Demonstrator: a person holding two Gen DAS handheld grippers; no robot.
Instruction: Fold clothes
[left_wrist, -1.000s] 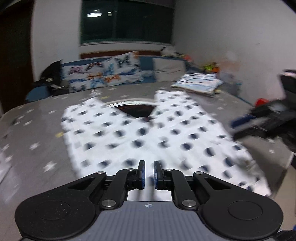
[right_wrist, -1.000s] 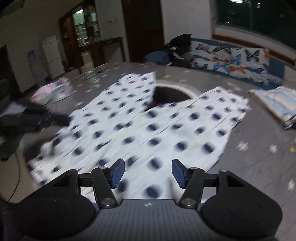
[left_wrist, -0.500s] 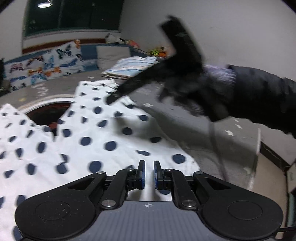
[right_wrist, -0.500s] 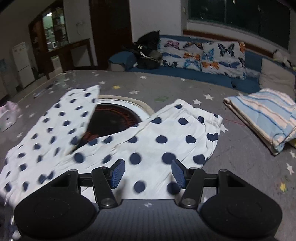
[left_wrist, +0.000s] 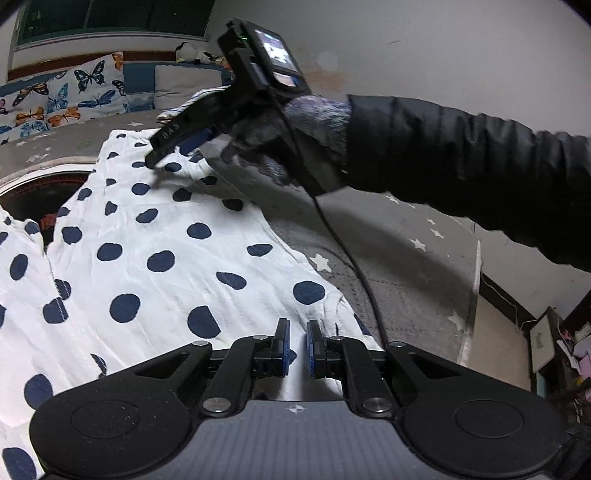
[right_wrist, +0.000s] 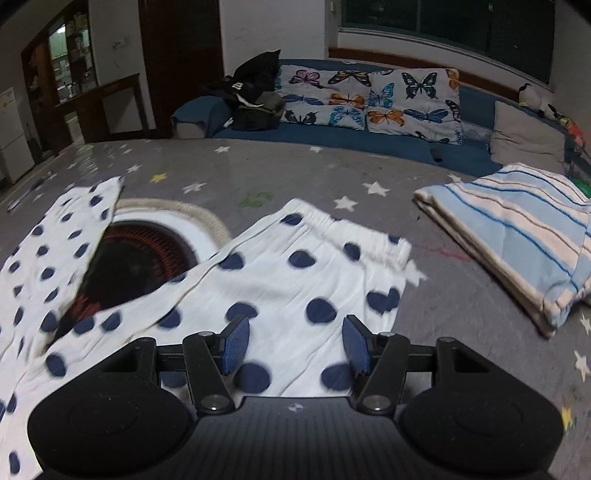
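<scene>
Your left gripper sits at the bottom centre of its view with its blue-padded fingers drawn almost together over the near hem of the white cotton garment with navy polka dots; whether cloth is pinched between them you cannot tell. That garment lies spread on the grey star-printed table cover, partly covering a round dark opening with a pale rim. Your right gripper hovers wide open and empty above the garment's elastic-waist end, with a folded blue-and-cream striped cloth at the right of its view.

White navy-dotted pants lie spread flat on the grey table, legs apart, elastic waistband at the far edge.
</scene>
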